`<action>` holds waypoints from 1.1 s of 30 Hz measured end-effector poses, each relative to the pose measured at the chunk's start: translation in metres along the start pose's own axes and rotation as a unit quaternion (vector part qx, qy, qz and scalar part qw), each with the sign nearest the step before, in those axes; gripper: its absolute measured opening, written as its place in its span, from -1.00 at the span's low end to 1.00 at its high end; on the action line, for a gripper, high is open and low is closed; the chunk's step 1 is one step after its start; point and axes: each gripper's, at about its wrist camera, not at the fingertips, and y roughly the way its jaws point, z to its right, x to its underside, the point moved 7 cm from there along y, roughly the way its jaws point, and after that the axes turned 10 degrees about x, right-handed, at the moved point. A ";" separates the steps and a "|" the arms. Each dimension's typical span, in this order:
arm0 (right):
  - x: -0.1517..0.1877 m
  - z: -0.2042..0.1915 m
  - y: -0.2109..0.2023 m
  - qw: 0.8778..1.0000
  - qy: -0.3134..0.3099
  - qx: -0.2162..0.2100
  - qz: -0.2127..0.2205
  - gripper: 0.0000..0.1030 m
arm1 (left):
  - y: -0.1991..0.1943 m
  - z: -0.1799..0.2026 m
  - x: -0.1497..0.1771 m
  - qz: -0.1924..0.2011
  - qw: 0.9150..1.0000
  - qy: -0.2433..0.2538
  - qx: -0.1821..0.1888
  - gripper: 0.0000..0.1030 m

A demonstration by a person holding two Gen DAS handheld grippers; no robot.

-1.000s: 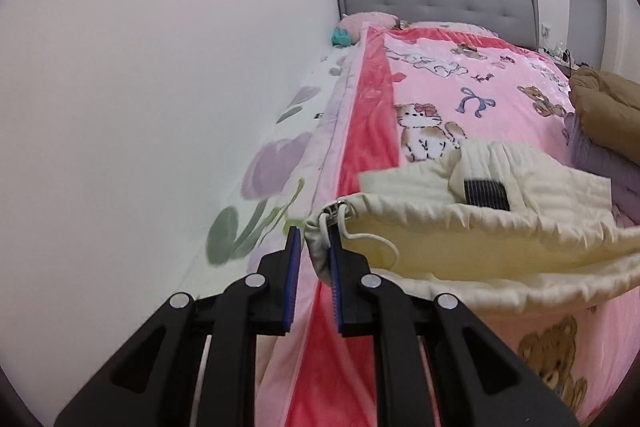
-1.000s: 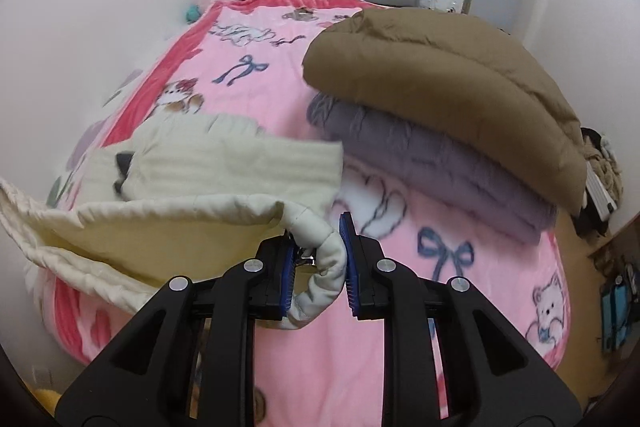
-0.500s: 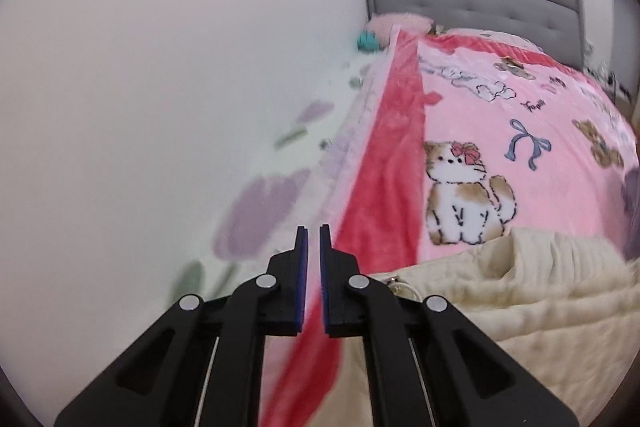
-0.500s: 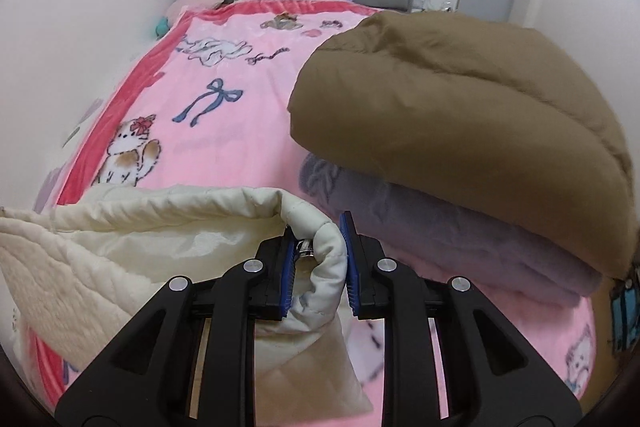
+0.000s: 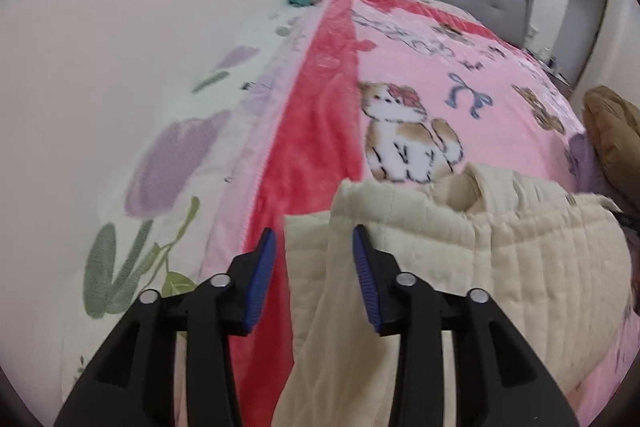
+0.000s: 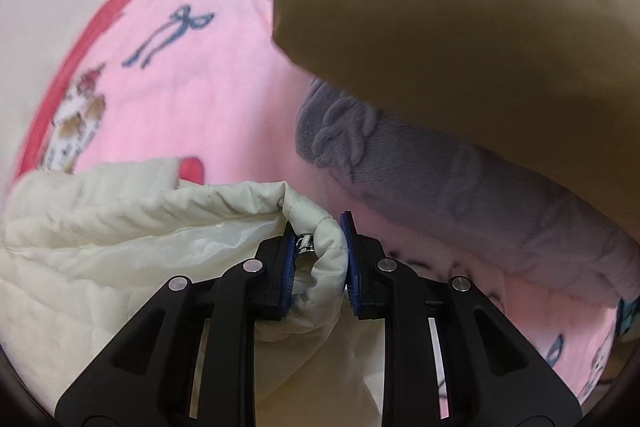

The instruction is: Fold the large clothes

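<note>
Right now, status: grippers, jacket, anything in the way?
Left gripper open, straddling the cream jacket edge. Right gripper shut on jacket hem. Folded brown and purple garments stacked close right.

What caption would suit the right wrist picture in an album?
Right hand-held gripper pinching a cream quilted jacket beside folded brown and purple bedding.

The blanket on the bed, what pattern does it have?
The blanket is pink with a red border, cartoon kittens, bears and blue bows; clearest in the left wrist view.
</note>
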 end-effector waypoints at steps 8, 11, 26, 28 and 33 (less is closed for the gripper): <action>0.001 -0.006 0.010 1.000 -0.001 0.002 -0.011 -0.60 | -0.004 -0.009 0.006 -0.017 0.995 0.002 0.097 0.26; 0.000 -0.006 0.011 1.000 -0.006 0.007 -0.014 -0.59 | -0.008 -0.013 0.010 -0.023 0.991 -0.020 0.127 0.42; -0.001 -0.013 0.003 0.999 -0.029 0.035 0.017 -0.60 | 0.045 0.040 0.048 -0.096 0.986 0.070 0.114 -0.30; -0.006 -0.009 -0.011 0.998 -0.018 0.034 0.042 -0.61 | 0.041 0.053 0.044 -0.079 0.990 0.096 0.067 -0.72; -0.039 0.010 -0.052 0.992 0.013 0.042 0.118 -0.62 | 0.014 0.051 -0.001 0.010 0.997 0.048 0.052 -0.78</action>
